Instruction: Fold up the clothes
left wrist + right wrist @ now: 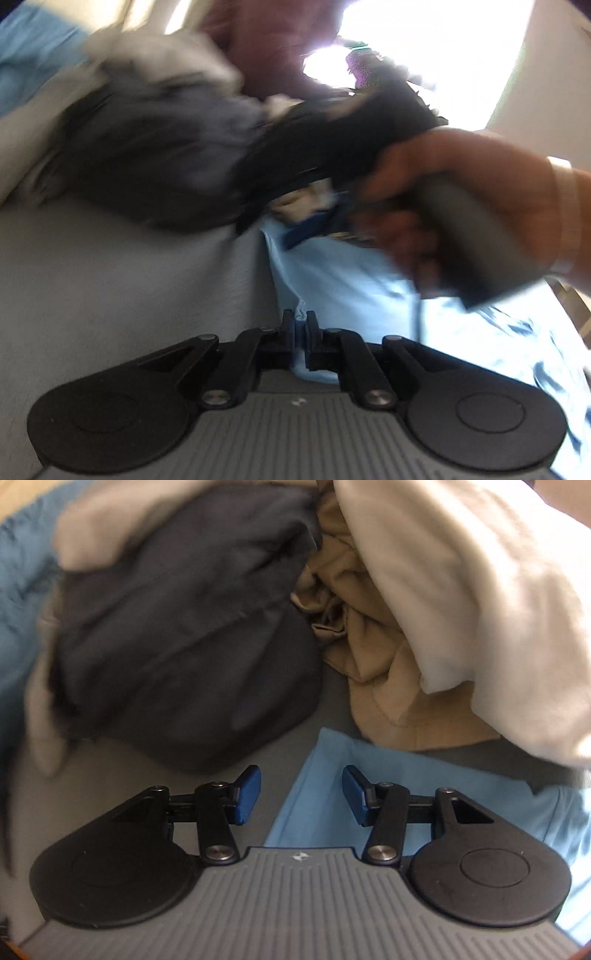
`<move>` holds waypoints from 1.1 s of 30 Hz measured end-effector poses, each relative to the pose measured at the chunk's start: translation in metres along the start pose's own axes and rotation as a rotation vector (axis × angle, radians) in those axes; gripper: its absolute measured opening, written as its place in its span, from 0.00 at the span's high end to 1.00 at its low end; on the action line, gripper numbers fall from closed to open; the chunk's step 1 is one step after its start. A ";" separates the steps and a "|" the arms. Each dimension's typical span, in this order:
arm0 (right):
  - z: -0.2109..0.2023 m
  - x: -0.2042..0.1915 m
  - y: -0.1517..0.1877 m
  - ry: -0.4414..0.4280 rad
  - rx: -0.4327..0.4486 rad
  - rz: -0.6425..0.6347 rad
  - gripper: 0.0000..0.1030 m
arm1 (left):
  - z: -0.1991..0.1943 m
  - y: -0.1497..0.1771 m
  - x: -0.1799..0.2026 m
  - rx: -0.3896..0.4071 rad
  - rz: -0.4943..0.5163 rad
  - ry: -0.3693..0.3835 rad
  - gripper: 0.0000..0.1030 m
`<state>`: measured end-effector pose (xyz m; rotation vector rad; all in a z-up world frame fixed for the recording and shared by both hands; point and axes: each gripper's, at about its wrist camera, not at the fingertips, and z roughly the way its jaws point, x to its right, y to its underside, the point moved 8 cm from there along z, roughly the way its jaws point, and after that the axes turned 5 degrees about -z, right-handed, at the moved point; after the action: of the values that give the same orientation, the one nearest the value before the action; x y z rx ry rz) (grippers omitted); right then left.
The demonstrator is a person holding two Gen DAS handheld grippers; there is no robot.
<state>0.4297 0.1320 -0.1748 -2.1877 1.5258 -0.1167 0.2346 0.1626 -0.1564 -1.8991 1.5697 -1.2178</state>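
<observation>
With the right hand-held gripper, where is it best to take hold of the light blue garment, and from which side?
Probably at the near corner of the light blue garment, coming down from above. Its straight edge lies flat on the grey surface, just ahead of the open right hand-held gripper. The left hand-held gripper already pinches another edge.

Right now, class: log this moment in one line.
left gripper: shut on light blue garment | right gripper: open, empty | pile: unfolded
</observation>
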 end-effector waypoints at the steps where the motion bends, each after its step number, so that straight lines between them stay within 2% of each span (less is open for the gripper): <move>1: 0.000 -0.001 0.001 0.006 0.004 -0.025 0.54 | -0.002 -0.001 0.006 0.013 0.032 0.016 0.95; 2: -0.001 -0.002 0.002 0.012 0.008 -0.049 0.60 | -0.003 -0.003 0.012 0.025 0.061 0.030 0.95; 5: -0.010 0.007 0.004 0.024 0.021 -0.075 0.96 | -0.007 -0.007 0.027 0.046 0.079 0.067 0.95; 6: -0.018 0.013 0.006 0.015 0.035 -0.069 0.97 | -0.008 -0.009 0.032 0.052 0.076 0.085 0.95; 12: -0.106 0.062 0.027 -0.081 0.214 -0.008 0.98 | -0.027 -0.009 0.091 0.076 0.175 0.228 0.95; 16: -0.172 0.121 0.056 -0.125 0.348 0.124 0.98 | -0.029 0.008 0.135 0.029 0.266 0.314 0.95; 18: -0.191 0.151 0.082 -0.152 0.396 0.223 0.98 | -0.028 0.022 0.154 -0.009 0.312 0.347 0.95; 25: -0.195 0.224 0.175 -0.133 0.454 0.454 0.98 | -0.020 0.084 0.196 -0.155 0.499 0.372 0.95; 30: -0.177 0.243 0.219 -0.148 0.450 0.558 0.98 | -0.016 0.106 0.200 -0.202 0.531 0.347 0.95; 33: -0.177 0.251 0.232 -0.149 0.474 0.606 0.98 | -0.011 0.111 0.199 -0.214 0.556 0.331 0.95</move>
<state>0.2656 -0.2162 -0.1634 -1.2880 1.7831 -0.1006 0.1587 -0.0530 -0.1601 -1.2593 2.2811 -1.1778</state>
